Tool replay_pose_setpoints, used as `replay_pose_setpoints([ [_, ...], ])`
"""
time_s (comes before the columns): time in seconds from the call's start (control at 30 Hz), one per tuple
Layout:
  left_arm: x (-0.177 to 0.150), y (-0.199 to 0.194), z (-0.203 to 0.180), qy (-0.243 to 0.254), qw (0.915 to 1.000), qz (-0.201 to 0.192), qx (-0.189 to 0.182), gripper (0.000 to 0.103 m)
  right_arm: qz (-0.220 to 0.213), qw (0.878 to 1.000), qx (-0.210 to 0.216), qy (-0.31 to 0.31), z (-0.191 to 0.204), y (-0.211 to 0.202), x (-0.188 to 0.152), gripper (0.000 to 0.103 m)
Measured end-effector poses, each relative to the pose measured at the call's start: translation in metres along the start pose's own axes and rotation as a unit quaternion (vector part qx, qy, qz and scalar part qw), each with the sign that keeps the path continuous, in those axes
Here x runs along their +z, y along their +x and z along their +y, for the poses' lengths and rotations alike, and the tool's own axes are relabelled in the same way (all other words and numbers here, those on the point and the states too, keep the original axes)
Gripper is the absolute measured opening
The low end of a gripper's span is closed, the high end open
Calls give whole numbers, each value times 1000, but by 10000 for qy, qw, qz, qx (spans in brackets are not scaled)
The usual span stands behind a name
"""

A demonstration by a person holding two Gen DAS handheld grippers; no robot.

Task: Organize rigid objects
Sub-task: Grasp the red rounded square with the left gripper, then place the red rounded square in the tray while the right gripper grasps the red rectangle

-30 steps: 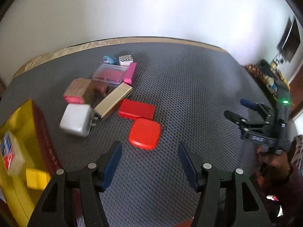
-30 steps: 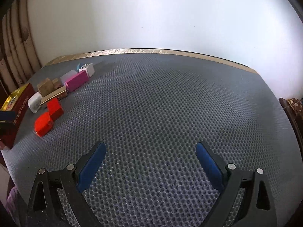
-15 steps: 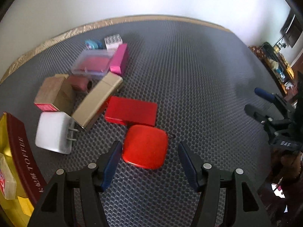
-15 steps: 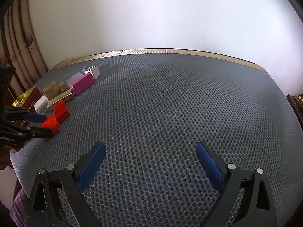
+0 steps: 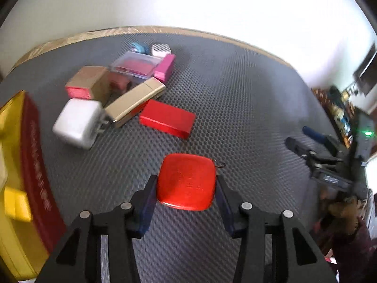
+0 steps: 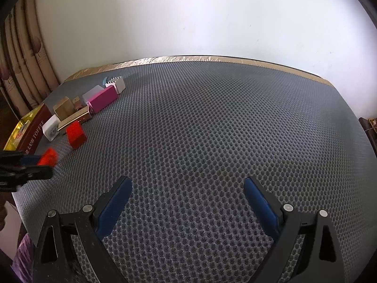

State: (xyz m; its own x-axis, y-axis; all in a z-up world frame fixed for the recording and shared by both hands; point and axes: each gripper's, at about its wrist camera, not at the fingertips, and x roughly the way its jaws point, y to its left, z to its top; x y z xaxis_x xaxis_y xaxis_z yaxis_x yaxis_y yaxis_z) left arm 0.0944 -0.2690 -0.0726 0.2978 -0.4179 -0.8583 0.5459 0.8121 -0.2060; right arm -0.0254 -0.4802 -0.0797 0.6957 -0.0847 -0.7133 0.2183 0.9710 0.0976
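- left gripper (image 5: 186, 186) fingers have just been closing, pinching red rounded case (image 5: 186, 181) on grey mat (image 5: 235, 118)
- right gripper (image 6: 188, 195) fingers spread, empty
- yellow tin (image 5: 14, 160) nearly unfilled; most of pile left, e.g. white charger (image 5: 76, 122)

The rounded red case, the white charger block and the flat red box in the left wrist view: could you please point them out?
rounded red case (image 5: 186, 181): left wrist view, middle of its top face.
white charger block (image 5: 76, 122): left wrist view, centre of its top face.
flat red box (image 5: 168, 116): left wrist view, middle of its lid.

Left gripper (image 5: 186, 189): black frame, blue pads (image 5: 147, 208), silver screws; right gripper (image 6: 187, 201) alike.
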Motion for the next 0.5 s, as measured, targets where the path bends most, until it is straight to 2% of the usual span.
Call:
replay_pose_setpoints([
  [0.13,-15,-33,2,-79,9996,-257,-29,48,162,9988,197,-406,16,2,3,95],
  [0.23,-24,-60,8,-122,9991,-413,-13,48,254,9945,719,-721,42,1,14,95],
  [0.33,-24,-75,15,-279,9983,-503,-15,48,239,9857,1172,-1188,75,2,30,94],
  [0.43,-31,-95,28,-477,9969,-630,19,48,383,9724,1232,-1942,115,14,43,86],
  [0.5,-30,-106,39,-596,9957,-715,21,48,509,9654,1296,-2206,132,22,48,82],
])
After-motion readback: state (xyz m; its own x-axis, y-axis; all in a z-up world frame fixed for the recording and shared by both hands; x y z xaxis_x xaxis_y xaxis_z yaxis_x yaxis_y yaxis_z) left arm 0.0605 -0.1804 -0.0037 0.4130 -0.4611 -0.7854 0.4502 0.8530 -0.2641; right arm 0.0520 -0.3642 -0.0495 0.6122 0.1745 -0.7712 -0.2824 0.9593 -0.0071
